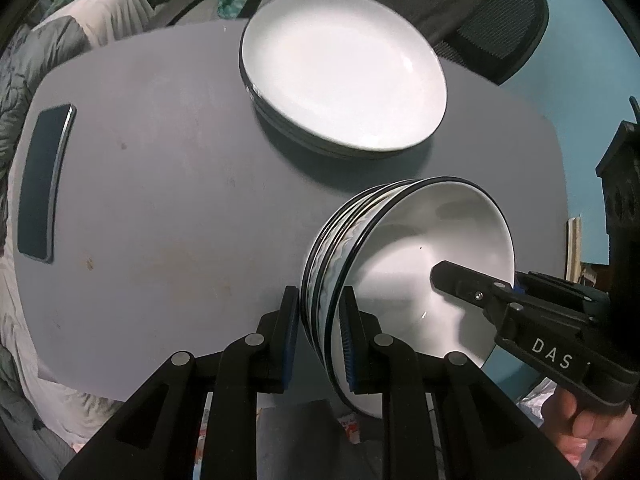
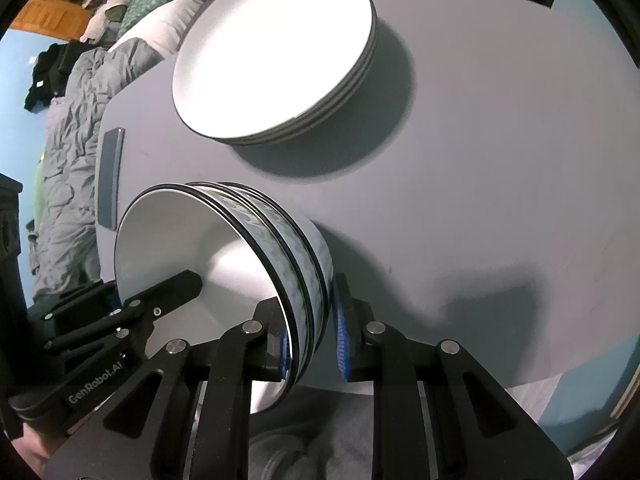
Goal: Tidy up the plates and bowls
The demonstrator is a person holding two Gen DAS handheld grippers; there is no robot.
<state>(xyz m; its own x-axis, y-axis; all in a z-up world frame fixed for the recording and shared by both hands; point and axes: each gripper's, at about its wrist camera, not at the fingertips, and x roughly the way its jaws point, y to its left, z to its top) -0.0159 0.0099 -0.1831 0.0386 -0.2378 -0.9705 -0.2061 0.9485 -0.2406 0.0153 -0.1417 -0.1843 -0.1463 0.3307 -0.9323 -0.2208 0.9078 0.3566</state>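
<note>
both sets of jaws are clamped on the rim of the stack of bowls (image 1: 408, 264): my left gripper (image 1: 320, 336) pinches the near rim with one finger inside the top bowl, my right gripper (image 2: 310, 332) pinches the opposite rim the same way. the bowls sit by the table's (image 1: 160, 200) near edge. the stack of plates (image 1: 344, 72) rests toward the far edge, a phone (image 1: 42, 184) lies by the left edge.

The left gripper (image 1: 320, 340) is matte black plastic with angular linkage arms, round silver pivot pins and ribbed blue pads on its two fingers (image 1: 289, 320). The right gripper (image 2: 308, 340) has the same build; white letters "DAS" mark its body, and "GenRobot.AI" marks the left one.
</note>
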